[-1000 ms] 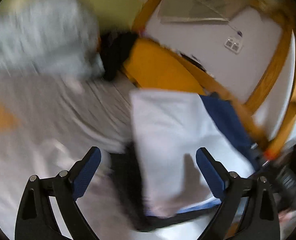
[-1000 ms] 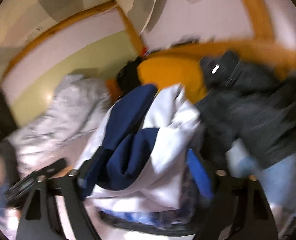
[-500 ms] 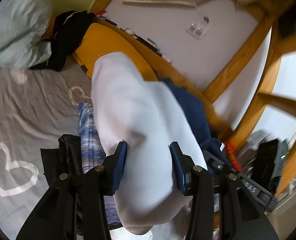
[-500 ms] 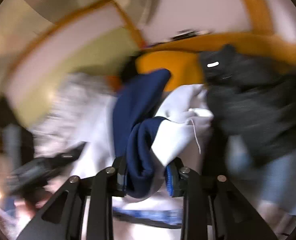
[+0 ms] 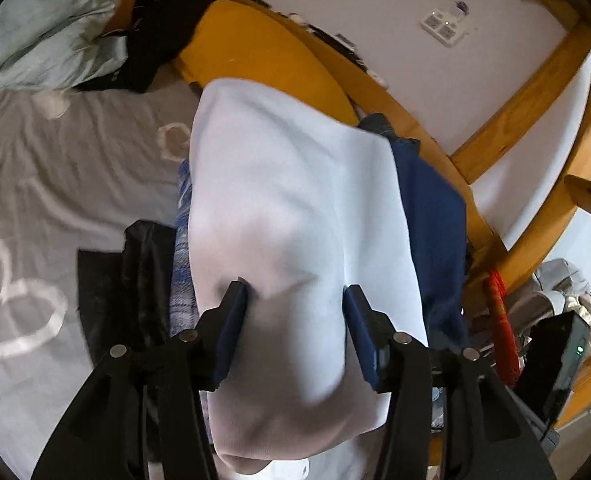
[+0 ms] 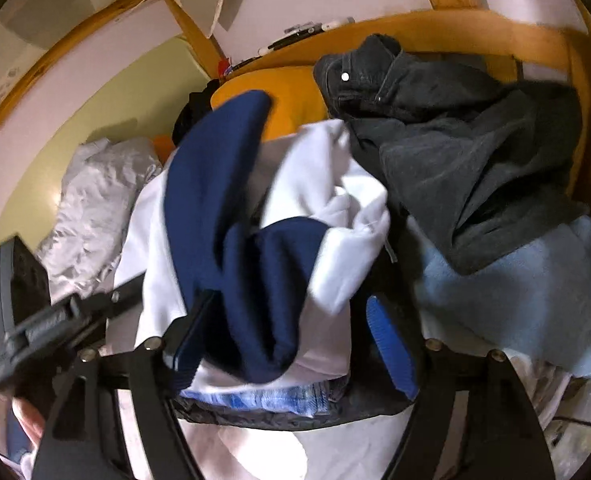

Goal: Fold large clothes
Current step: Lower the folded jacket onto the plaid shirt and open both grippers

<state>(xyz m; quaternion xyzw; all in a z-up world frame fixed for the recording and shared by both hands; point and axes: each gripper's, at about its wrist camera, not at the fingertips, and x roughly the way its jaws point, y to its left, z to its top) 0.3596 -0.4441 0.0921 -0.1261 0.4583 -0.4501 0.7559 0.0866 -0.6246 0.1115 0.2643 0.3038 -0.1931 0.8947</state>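
The white-and-navy sweatshirt lies folded on top of a stack of clothes on the bed, over a blue plaid garment and a black one. The left claw has the sweatshirt's white body between its blue pads, which press its sides while the jaws ease apart. The right claw straddles the sweatshirt's bunched navy sleeve; its jaws are widening, the right pad clear of the cloth. Right of the sweatshirt, dark jeans lie over a light blue garment.
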